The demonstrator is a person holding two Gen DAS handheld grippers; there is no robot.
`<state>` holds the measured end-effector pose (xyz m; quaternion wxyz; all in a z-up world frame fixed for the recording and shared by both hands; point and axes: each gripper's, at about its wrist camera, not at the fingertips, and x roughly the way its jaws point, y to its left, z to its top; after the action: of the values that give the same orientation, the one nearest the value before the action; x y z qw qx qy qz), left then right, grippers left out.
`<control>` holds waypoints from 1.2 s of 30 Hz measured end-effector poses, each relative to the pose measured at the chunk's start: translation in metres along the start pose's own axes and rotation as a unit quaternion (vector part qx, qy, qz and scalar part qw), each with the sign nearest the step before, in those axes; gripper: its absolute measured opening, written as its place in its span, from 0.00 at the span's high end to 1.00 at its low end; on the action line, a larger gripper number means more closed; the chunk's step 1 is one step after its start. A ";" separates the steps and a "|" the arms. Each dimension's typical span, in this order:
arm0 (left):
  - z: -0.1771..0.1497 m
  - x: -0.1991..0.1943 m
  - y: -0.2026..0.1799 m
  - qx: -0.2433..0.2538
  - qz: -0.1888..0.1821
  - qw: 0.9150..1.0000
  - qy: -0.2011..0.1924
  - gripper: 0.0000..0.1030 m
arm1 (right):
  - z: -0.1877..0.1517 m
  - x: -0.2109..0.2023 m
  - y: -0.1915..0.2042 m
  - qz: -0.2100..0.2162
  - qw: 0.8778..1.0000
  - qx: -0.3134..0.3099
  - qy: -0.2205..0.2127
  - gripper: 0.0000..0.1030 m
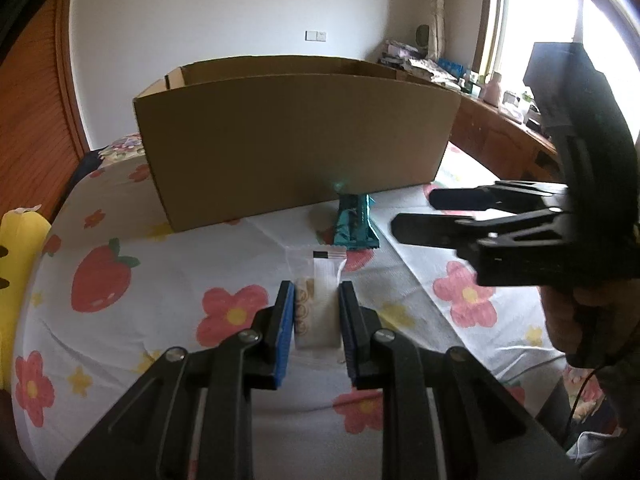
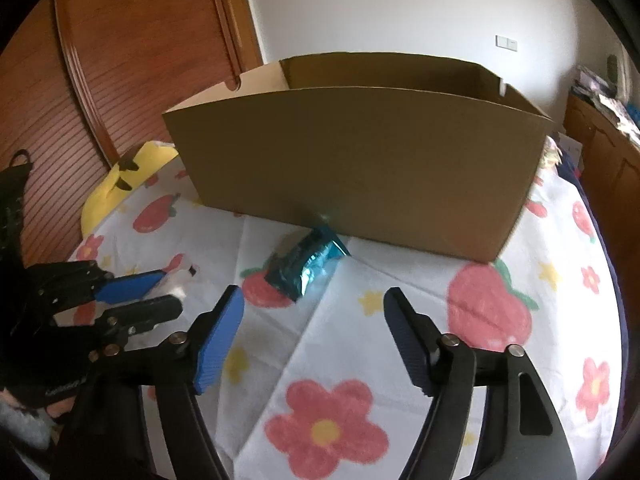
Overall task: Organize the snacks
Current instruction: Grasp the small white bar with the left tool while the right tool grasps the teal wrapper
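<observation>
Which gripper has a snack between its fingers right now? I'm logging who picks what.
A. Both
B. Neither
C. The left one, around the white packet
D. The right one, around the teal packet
C: the left gripper has its fingers on either side of the white packet, while the right gripper is open above the cloth, short of the teal packet by the cardboard box.

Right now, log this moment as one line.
left tool: shut on white packet | right tool: open, empty | teal packet: on sheet, before box

White wall [image 1: 224,8], bright window [image 1: 536,20], wood door [image 2: 132,60], floral bedsheet [image 2: 320,380].
</observation>
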<state>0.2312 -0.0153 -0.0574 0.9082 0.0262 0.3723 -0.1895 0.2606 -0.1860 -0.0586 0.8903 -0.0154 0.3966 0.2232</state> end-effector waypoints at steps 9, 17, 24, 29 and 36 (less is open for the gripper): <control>-0.002 -0.001 0.008 -0.017 -0.004 1.000 -0.007 0.80 | 0.023 0.037 -0.002 0.018 0.999 0.016 0.047 0.41; -0.004 -0.002 0.011 -0.023 -0.006 1.000 -0.012 0.80 | 0.033 0.056 0.003 0.009 0.998 0.009 0.057 0.44; -0.004 -0.004 0.010 -0.022 0.000 1.000 -0.016 0.80 | 0.029 0.069 0.017 -0.025 0.997 -0.032 0.067 0.50; -0.004 -0.011 0.007 -0.025 0.005 0.999 -0.020 0.80 | 0.024 0.066 0.023 -0.051 0.995 -0.063 0.064 0.72; -0.004 -0.026 0.002 -0.026 0.013 0.999 -0.030 0.80 | 0.012 0.050 0.018 -0.043 0.996 -0.062 0.054 0.75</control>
<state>0.2123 -0.0040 -0.0431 0.9219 0.0020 0.3489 -0.1685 0.2902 -0.1480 -0.0833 0.8736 -0.1003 0.4286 0.2076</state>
